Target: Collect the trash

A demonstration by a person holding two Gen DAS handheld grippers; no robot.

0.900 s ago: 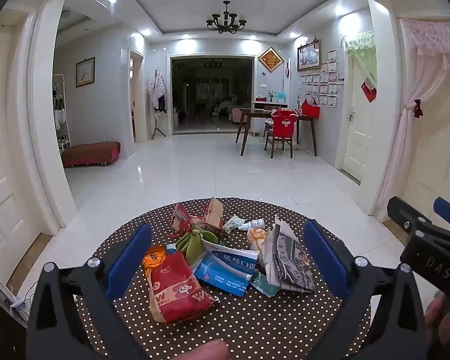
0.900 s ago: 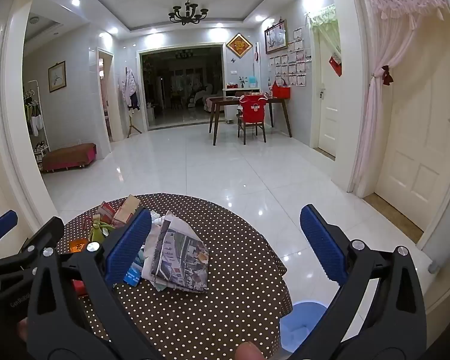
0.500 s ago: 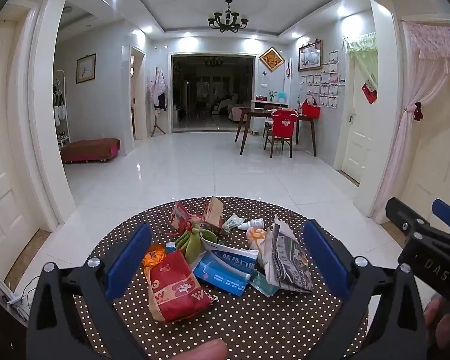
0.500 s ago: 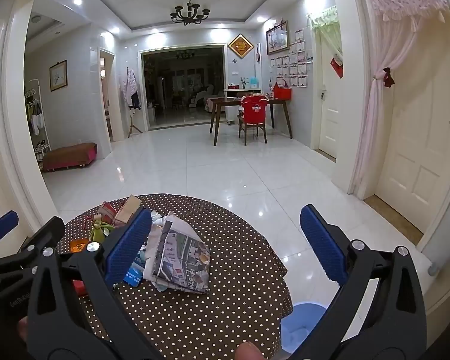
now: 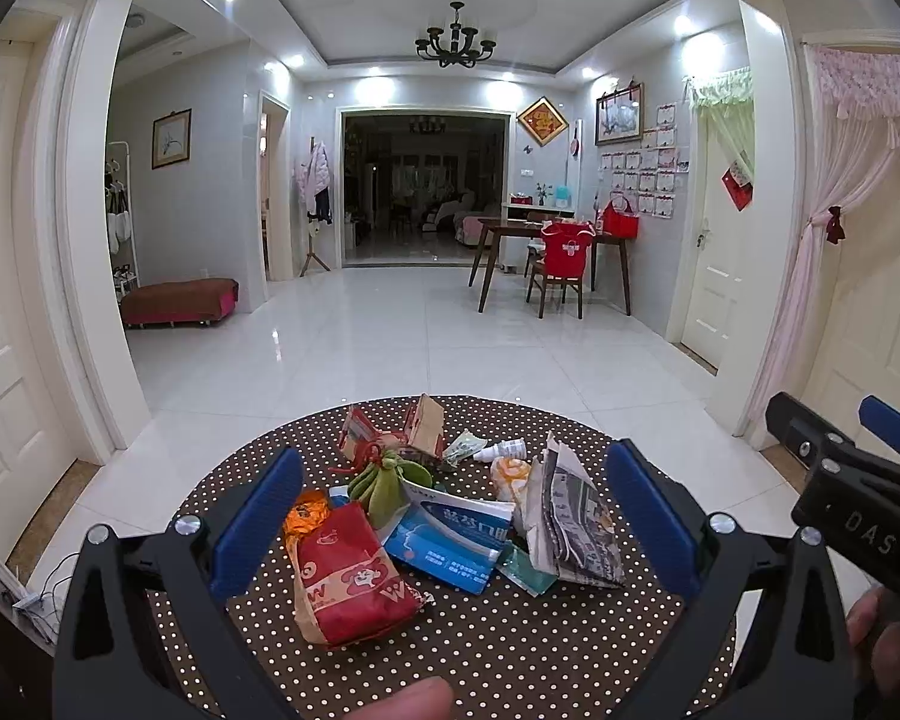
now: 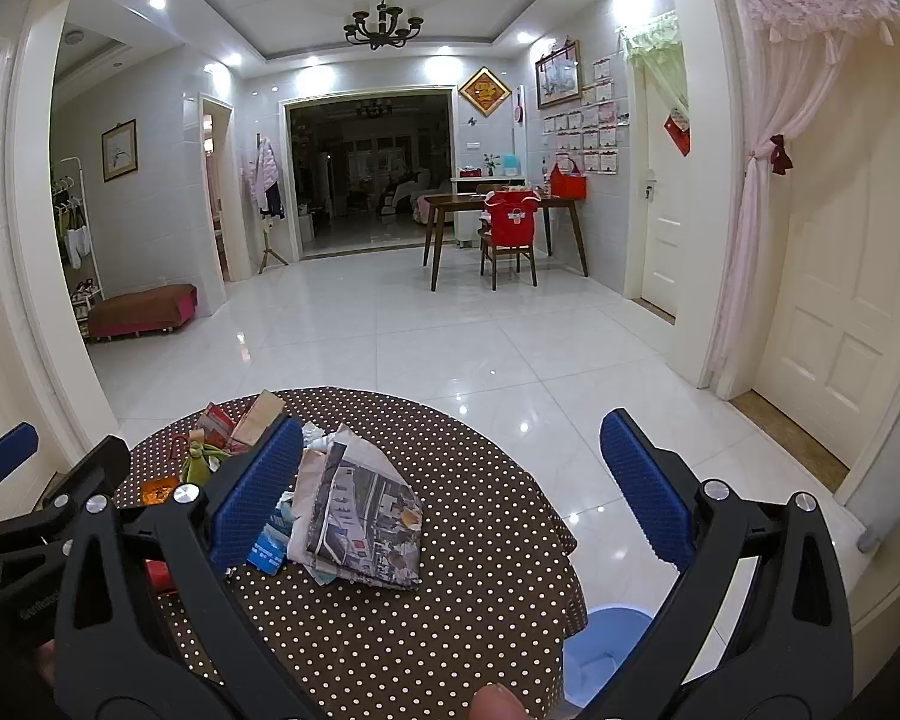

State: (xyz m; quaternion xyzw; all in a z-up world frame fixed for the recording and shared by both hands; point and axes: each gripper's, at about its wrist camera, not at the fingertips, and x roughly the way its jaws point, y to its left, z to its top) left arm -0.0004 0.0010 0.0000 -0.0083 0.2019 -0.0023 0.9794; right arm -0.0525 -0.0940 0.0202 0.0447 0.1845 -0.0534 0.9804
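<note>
A pile of trash lies on a round table with a brown dotted cloth [image 5: 510, 648]. It holds a red snack bag [image 5: 354, 582], a blue-white packet [image 5: 456, 534], a folded newspaper [image 5: 570, 522], a green cloth bundle [image 5: 387, 480], a torn carton [image 5: 423, 426] and a small white bottle [image 5: 501, 450]. My left gripper [image 5: 453, 510] is open and empty above the pile's near side. My right gripper [image 6: 450, 480] is open and empty, with the newspaper [image 6: 366, 516] between its fingers in view. A blue bin [image 6: 606, 648] stands on the floor by the table's right edge.
The right gripper also shows in the left wrist view [image 5: 846, 480] at the right. White tiled floor [image 6: 450, 336] stretches ahead. A wooden table with a red-covered chair [image 6: 510, 228] stands far back. A door and pink curtain [image 6: 762, 180] are on the right.
</note>
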